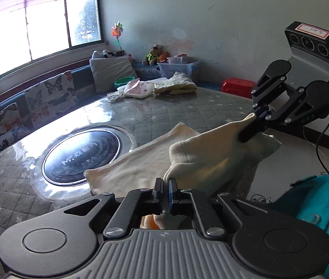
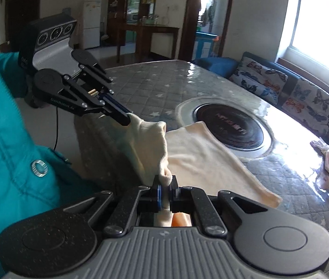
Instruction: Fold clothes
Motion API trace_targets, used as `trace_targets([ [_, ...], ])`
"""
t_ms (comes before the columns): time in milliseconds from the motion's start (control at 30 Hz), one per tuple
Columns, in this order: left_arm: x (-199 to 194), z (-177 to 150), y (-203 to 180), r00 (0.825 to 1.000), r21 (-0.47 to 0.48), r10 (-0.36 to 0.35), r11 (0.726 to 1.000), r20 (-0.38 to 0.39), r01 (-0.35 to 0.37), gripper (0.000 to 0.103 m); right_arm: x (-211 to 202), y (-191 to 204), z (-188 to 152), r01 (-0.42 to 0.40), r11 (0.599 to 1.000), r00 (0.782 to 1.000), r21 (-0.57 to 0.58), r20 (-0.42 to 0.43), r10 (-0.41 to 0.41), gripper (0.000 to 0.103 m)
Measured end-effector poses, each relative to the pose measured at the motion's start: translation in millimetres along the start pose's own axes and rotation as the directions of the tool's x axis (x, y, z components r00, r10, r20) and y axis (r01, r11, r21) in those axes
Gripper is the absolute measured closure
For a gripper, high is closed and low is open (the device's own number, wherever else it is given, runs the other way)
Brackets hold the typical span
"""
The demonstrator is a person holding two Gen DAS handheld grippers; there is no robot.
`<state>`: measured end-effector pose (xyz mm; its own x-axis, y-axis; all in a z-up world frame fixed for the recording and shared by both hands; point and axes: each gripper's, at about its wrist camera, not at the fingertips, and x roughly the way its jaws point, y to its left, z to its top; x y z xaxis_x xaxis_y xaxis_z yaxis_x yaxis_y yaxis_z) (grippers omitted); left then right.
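Observation:
A cream fleece garment (image 1: 141, 165) lies partly on the quilted table, its near edge lifted off the table's rim. My left gripper (image 1: 165, 182) is shut on one corner of that edge. My right gripper (image 1: 245, 137) is shut on the other corner, up and to the right. In the right wrist view the garment (image 2: 201, 160) spreads over the table toward the round hob, the right gripper (image 2: 165, 181) pinches its near corner, and the left gripper (image 2: 127, 119) holds the far corner at the left.
A round black hob (image 1: 82, 157) is set into the table (image 1: 187, 114). Folded clothes (image 1: 176, 84) and a pink bag (image 1: 136, 88) lie at the far side. Butterfly cushions (image 1: 50, 97) line the bench. My teal jacket (image 2: 6, 139) is close on the left.

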<state>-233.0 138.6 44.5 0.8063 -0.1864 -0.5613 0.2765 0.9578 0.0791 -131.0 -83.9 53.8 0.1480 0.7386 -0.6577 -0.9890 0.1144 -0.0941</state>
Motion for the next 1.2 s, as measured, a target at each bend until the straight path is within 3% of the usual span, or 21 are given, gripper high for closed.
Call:
trace_targets([
  [400,81.6,34.7,60.5,0.997,-0.048,0.07,0.996,0.025,-0.069,0.098,44.2,-77.5,30.8,0.08,0.996,0.997,0.031,0.007,-0.08,0.098],
  [733,172.8,25.5,99.2,0.987,-0.122,0.134,0.982,-0.094,-0.145,0.097,133.5,-148.0,14.5,0.133,0.987,0.988,0.095,-0.096,-0.124,0.097],
  [933,183.2,18.0,102.8,0.977,-0.133,0.175,0.972,-0.125,-0.191,0.09,162.7,-160.2,-6.3,0.205,0.963,0.975,0.176,-0.122,-0.185,0.086],
  [1067,186.2,15.7,107.6,0.968,-0.139,0.206,0.964,-0.142,-0.226,0.09,151.7,-166.1,-17.5,0.253,0.93,0.967,0.265,-0.107,-0.232,0.086],
  [1200,182.2,18.6,110.7,0.963,-0.163,0.224,0.955,-0.147,-0.247,0.09,137.0,-166.7,-20.1,0.248,0.911,0.969,0.33,-0.085,-0.233,0.085],
])
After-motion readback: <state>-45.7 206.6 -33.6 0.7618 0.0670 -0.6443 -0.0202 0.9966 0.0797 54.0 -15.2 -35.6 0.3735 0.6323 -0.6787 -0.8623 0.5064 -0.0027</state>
